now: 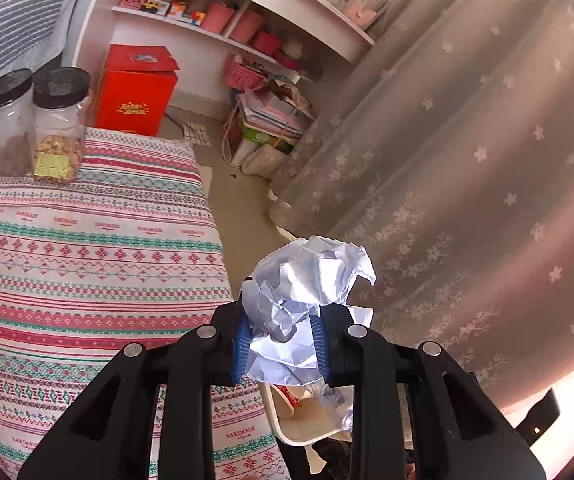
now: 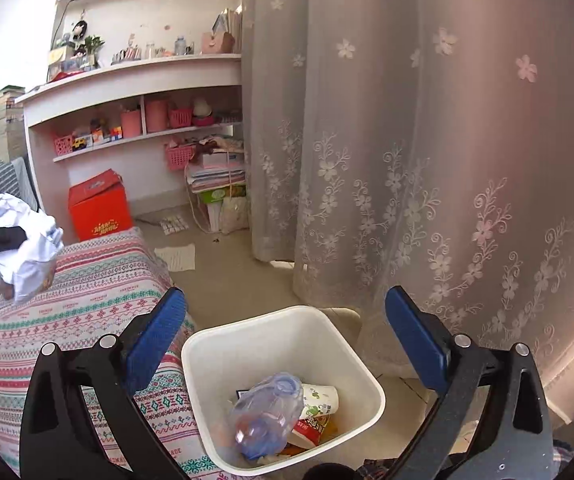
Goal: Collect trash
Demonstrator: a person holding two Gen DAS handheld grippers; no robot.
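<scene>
A sheer lace curtain (image 2: 427, 152) embroidered with flowers was hung down to the beige tiled floor (image 2: 223, 276), and daylight was let through it. A white curved shelf unit (image 2: 143, 72) was set against the wall, filled with books, pink baskets and containers. A red box (image 2: 100, 207) was placed on the floor below it, beside a surface covered by a patterned cloth (image 1: 87, 248)

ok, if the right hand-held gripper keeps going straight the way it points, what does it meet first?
Probably the white trash bin: the right hand-held gripper, jaws wide open and empty, aims at its far rim. Depth is unclear; a higher line reaches the lace curtain.
</scene>
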